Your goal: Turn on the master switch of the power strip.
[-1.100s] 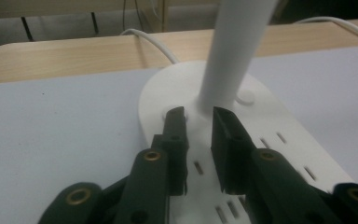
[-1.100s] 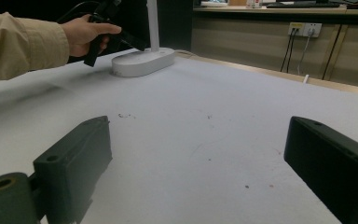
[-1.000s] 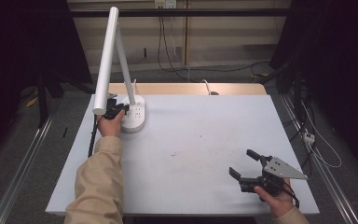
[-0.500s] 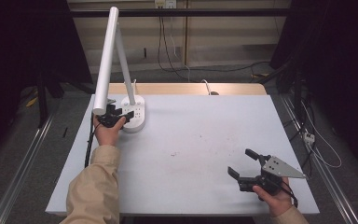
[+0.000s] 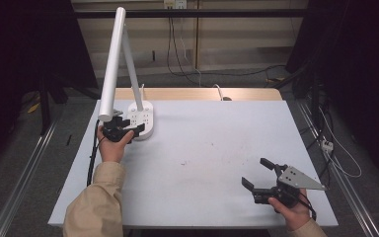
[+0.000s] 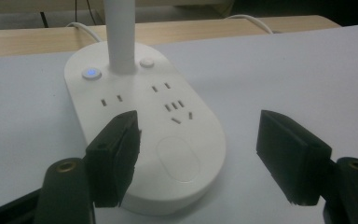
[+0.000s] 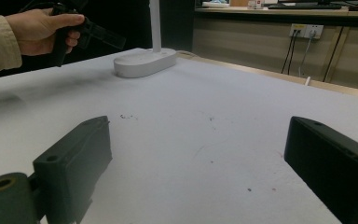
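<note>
A white desk lamp stands at the table's far left; its oval base [image 5: 142,120] [image 6: 144,121] has sockets and a lit blue button [image 6: 92,73]. Its long tube head [image 5: 112,64] slants down over the base's left side. My left gripper [image 5: 131,124] [image 6: 198,128] hovers just before the near end of the base. Its jaws have just been opening and stand apart with nothing pressed between the pads. At the near right, my right gripper [image 5: 255,172] [image 7: 198,135] rests low over the bare table, open and empty. The right gripper view has the lamp base [image 7: 144,62] and the left gripper [image 7: 98,32] farther off.
The pale grey table [image 5: 202,148] carries a few small marks near its middle. A wooden strip [image 5: 202,94] runs along its far edge, with a white cable [image 5: 218,90] on it. More cables lie on the floor at the right [image 5: 335,153].
My left gripper has drawn back a little from the lamp base toward the near side, and its jaws have spread wider. The right gripper has stayed put.
</note>
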{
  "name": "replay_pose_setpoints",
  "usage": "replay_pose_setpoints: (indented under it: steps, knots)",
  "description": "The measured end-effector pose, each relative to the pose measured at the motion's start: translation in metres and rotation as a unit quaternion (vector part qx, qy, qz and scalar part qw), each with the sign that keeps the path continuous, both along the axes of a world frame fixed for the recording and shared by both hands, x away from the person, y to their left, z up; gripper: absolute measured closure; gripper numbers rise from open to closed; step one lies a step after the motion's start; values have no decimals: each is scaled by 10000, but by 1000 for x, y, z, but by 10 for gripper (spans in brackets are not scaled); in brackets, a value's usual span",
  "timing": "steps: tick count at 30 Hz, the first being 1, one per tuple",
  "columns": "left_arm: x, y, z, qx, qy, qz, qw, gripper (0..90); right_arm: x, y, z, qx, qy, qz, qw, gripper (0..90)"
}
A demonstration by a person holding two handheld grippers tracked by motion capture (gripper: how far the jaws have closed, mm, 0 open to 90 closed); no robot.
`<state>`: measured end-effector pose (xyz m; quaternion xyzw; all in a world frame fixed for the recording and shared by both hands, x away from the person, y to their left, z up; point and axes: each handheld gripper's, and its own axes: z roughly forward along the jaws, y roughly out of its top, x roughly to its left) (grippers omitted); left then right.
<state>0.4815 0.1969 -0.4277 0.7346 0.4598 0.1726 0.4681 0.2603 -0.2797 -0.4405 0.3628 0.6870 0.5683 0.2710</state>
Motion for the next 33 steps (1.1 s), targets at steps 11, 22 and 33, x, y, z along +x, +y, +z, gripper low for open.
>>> replay_pose_setpoints:
  steps: [11,22,33]
  knots:
    - [-18,-2,5,86,-87,-173,9998,242,0,-1,0,20,16,10,10000,68]
    - [-35,2,7,129,-96,-261,9995,175,1,-1,0,23,54,9,10000,68]
    - [-49,5,6,158,-90,-295,9994,137,1,0,0,14,49,37,10000,66]
